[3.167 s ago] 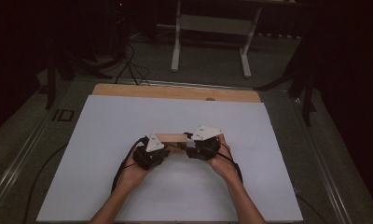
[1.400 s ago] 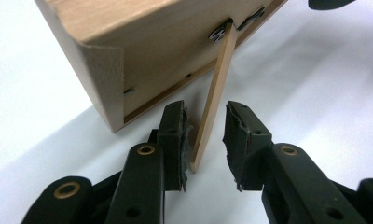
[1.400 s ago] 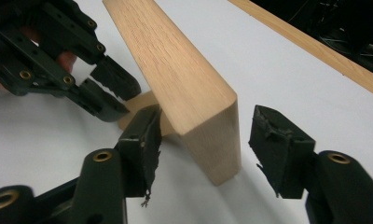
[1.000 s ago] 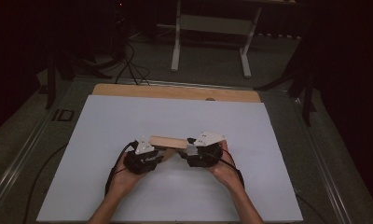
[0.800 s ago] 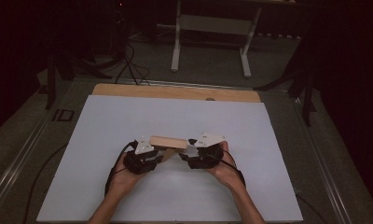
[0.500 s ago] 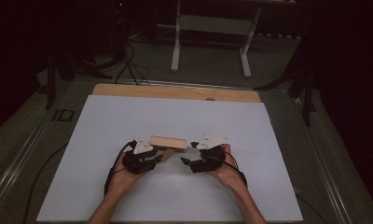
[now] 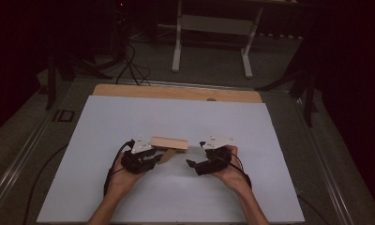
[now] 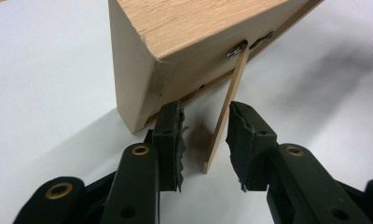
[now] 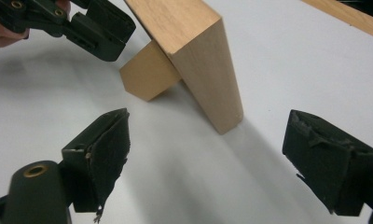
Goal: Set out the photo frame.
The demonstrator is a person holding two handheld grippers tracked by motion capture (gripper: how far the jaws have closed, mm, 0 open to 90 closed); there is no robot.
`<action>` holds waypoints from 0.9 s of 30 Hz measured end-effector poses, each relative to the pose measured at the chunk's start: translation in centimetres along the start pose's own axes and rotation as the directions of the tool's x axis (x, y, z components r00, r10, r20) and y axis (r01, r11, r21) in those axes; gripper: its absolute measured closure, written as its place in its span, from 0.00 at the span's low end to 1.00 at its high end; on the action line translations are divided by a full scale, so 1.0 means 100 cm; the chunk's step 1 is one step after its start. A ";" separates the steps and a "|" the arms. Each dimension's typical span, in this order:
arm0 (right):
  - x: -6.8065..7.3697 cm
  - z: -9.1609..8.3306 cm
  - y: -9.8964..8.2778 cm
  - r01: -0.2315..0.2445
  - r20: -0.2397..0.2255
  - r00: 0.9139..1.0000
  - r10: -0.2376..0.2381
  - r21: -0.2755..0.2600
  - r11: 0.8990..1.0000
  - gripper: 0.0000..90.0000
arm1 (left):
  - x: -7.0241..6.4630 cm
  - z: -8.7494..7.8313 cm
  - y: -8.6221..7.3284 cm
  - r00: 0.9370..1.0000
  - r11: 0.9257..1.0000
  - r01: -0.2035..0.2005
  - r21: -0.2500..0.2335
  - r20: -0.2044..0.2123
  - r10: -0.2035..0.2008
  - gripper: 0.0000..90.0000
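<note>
With the wooden frame (image 7: 169, 142) already standing mid-table on its stand leg (image 8: 225, 109), propping looked nearly done. Left gripper (image 8: 204, 132) sat half open around that leg, pads not pressing; right gripper (image 9: 208, 158) had just opened wide, empty, beside the frame

Dim room, bright tabletop

A white sheet (image 7: 176, 122) covers the tabletop, whose wooden edge (image 7: 176, 92) shows at the far side. Beyond it, a white-legged desk frame (image 7: 211, 42) stands on grey floor (image 7: 148, 61) with black cables (image 7: 129, 61); darkness lies around.
</note>
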State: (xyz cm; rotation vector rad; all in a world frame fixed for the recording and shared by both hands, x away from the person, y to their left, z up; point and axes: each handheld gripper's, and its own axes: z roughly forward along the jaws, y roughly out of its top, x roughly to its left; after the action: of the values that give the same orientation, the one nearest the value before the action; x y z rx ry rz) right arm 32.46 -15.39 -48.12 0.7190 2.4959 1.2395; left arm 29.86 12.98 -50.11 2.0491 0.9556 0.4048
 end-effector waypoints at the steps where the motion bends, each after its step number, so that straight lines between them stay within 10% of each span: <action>1: 0.000 -0.001 0.000 0.001 0.012 1.000 -0.001 -0.005 1.000 0.17 | 0.000 0.000 0.000 1.000 1.000 0.002 0.000 0.002 -0.002 0.72; 7: -0.003 -0.005 0.000 0.002 0.043 0.999 -0.002 -0.006 1.000 0.19 | 0.002 -0.002 0.002 1.000 1.000 0.020 -0.016 0.013 -0.020 0.72; 27: -0.021 0.001 0.002 -0.116 0.093 0.988 0.124 -0.087 0.989 0.94 | -0.002 -0.001 0.004 1.000 1.000 -0.002 -0.021 -0.010 0.002 0.80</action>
State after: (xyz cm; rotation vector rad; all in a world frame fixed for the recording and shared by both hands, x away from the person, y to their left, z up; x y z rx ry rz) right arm 34.35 -16.31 -48.02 0.8988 2.3386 1.3049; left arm 29.90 12.73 -49.76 2.0310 0.9511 0.4246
